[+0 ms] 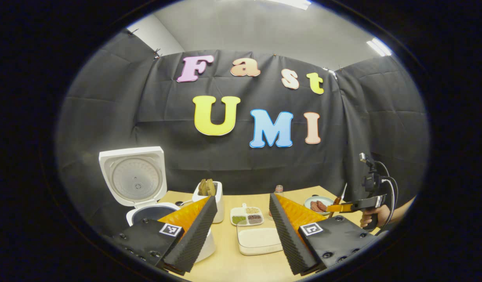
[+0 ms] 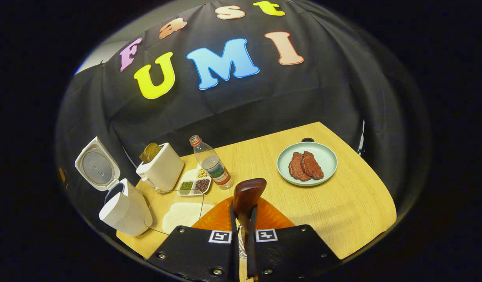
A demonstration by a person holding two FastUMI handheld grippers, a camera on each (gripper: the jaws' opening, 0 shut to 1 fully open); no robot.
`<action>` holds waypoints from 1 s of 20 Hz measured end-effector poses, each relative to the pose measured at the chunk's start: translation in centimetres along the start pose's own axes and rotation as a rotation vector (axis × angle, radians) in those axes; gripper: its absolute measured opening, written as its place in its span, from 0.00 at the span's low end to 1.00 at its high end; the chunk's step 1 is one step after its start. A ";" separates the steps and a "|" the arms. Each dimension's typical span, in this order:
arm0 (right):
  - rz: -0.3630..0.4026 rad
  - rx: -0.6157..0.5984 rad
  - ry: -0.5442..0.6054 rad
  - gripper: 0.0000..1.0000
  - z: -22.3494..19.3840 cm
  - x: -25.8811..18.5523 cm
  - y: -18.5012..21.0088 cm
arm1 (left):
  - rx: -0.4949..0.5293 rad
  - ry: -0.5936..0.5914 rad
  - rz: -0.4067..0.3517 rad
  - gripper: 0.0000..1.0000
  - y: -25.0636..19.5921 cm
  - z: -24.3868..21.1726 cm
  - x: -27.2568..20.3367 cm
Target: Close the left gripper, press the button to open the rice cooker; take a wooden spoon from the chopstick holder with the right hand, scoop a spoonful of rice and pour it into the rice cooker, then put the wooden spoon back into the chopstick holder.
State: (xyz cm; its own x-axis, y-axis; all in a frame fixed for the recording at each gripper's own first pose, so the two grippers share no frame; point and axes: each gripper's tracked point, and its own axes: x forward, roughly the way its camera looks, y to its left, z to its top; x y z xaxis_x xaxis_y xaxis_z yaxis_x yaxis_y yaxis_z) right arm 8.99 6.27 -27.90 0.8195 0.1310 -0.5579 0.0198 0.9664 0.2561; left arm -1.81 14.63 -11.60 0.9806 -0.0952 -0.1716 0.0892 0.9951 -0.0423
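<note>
Both grippers were busy: the left gripper point(image 1: 241, 231) hung released beside the open rice cooker point(image 1: 141, 196), while the right gripper point(image 2: 244, 231) clenched the wooden spoon point(image 2: 247, 196), which I judge must next dip into the rice container point(image 2: 182, 213) at nine o'clock.

Smooth pale wood-grain table point(image 2: 354, 203). Glossy white plastic rice cooker point(image 2: 125, 211) with a dull metal plate inside its lid. Polished dark wooden spoon point(image 2: 247, 196). Clear plastic bottle point(image 2: 211, 162). Matt pale green plate point(image 2: 327, 156). Ribbed, foam-like pads point(image 1: 196, 235) on the gripper fingers.
</note>
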 end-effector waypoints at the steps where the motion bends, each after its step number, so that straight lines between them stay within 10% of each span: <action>1: -0.006 0.001 0.004 0.08 -0.2 0.3 -0.3 | -0.002 0.000 0.002 0.94 0.1 0.0 0.0; 4: -0.034 -0.056 -0.021 0.19 -0.5 0.0 -1.4 | -0.001 -0.001 -0.001 0.94 0.0 0.0 0.4; 7: -0.101 -0.154 -0.103 1.00 2.3 -3.3 -3.1 | -0.001 -0.006 -0.001 0.94 -0.1 0.2 0.9; 20: 0.032 -0.290 -0.380 0.99 12.1 -12.9 6.8 | 0.029 -0.006 0.165 0.95 5.9 2.6 3.2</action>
State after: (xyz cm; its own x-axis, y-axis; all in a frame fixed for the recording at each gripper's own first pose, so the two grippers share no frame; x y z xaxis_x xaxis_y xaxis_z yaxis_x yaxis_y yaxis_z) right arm 5.51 8.51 -9.44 0.9695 0.1234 -0.2116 -0.1246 0.9922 0.0075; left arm 2.31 20.23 -9.83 0.9833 0.0695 -0.1683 -0.0679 0.9976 0.0148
